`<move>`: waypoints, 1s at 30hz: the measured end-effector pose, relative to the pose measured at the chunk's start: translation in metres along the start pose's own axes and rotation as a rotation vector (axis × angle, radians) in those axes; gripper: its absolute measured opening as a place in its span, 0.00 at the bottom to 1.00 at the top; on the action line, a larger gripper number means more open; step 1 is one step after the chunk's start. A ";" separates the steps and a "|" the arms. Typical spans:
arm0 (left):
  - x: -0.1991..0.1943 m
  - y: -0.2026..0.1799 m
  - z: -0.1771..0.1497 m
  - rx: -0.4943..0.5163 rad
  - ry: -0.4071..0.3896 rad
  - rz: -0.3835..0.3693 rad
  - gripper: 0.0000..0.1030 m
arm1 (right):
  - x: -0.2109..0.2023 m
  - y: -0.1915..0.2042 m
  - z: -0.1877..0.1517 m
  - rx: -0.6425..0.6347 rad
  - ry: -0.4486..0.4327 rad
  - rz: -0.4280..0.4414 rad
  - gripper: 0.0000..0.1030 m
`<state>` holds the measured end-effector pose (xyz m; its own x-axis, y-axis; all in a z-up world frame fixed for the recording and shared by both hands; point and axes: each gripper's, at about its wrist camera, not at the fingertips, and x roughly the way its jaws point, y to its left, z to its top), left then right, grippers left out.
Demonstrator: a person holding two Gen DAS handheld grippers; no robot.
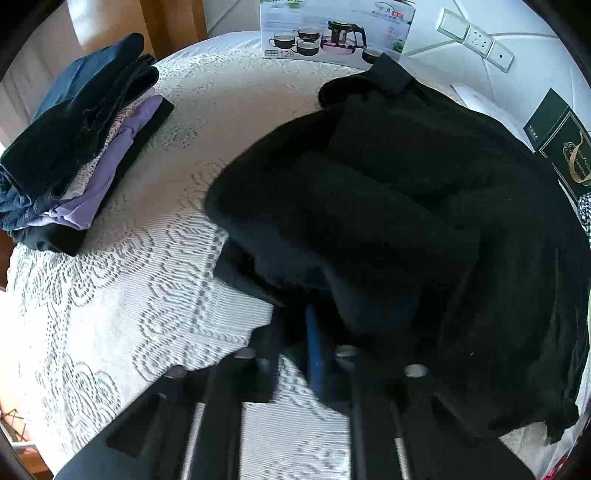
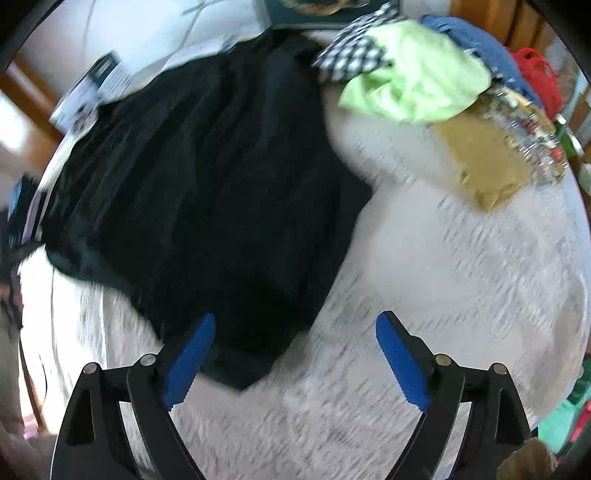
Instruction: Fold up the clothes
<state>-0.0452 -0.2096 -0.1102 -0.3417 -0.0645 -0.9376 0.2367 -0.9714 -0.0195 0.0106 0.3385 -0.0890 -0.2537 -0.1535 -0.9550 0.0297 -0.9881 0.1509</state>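
Black garment (image 1: 388,206) | left hand-held gripper (image 1: 314,354) pinched shut on its hem | right hand-held gripper (image 2: 295,354) agape, empty, over corner

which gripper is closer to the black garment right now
Left. The left gripper is shut right at the near edge of the black garment, though the grip itself is blurred. The right gripper hangs open above its near corner, not touching.

The black sweater (image 1: 388,206) is soft, fuzzy knit cloth, not shiny. The bed cover (image 1: 122,295) is white cloth with bumpy raised flowers. The right gripper (image 2: 295,354) is smooth black plastic with bumpy blue pads (image 2: 400,365). The box (image 1: 332,33) is shiny card.
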 end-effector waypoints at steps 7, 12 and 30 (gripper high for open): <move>-0.045 0.011 -0.017 -0.072 -0.089 0.039 0.03 | 0.036 0.030 -0.017 -0.074 0.033 -0.059 0.30; -0.089 0.045 -0.051 -0.116 -0.107 0.047 0.01 | -0.001 0.025 -0.013 -0.076 -0.003 0.017 0.03; -0.052 0.050 -0.061 -0.143 -0.020 -0.033 0.54 | -0.033 -0.019 -0.049 0.018 0.020 0.054 0.72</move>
<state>0.0402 -0.2407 -0.0840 -0.3691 -0.0390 -0.9286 0.3518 -0.9306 -0.1008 0.0654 0.3614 -0.0730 -0.2327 -0.2074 -0.9502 0.0257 -0.9780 0.2072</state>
